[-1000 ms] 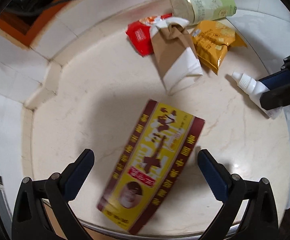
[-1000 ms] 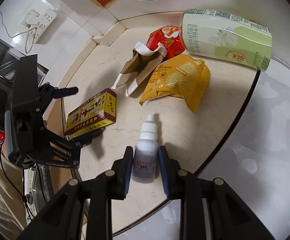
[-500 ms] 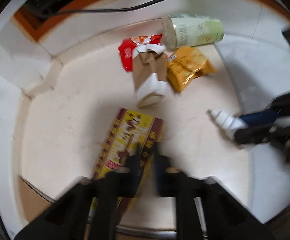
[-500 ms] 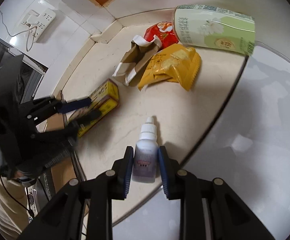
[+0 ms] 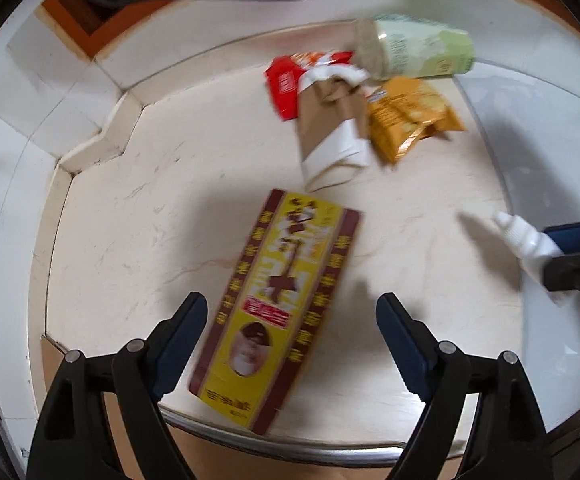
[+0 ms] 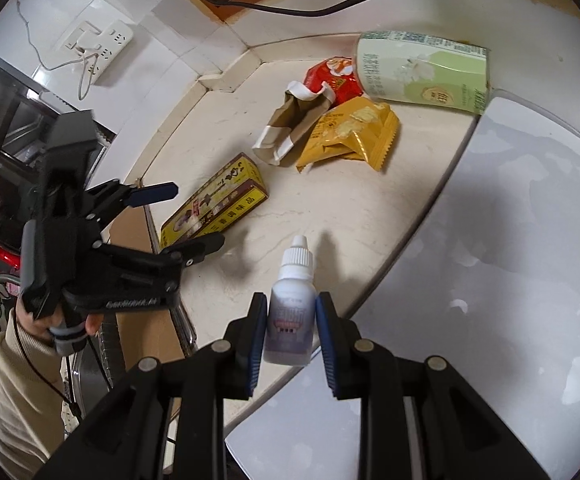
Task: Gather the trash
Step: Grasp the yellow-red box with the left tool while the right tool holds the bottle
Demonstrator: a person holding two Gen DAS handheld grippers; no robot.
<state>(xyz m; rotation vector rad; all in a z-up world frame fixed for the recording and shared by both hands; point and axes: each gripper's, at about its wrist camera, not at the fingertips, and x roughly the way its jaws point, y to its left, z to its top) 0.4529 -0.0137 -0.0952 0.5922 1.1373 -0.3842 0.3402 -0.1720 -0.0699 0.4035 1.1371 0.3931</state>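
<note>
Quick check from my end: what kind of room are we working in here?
Probably a home kitchen or utility corner: a cream marble-look counter set into white tiled walls, a wall power strip with cords plugged in, and snack wrappers and a carton lying about.

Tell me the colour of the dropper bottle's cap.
White, clearest in the right wrist view: dropper bottle.

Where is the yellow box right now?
The yellow box lies flat at the counter's front edge, between the open left gripper's fingers, nearer than the brown paper bag.

Glossy marble counter [image 5: 137,240]; printed cardboard box [image 5: 277,300]; shiny foil wrapper [image 6: 350,132]; plastic dropper bottle [image 6: 292,316].
</note>
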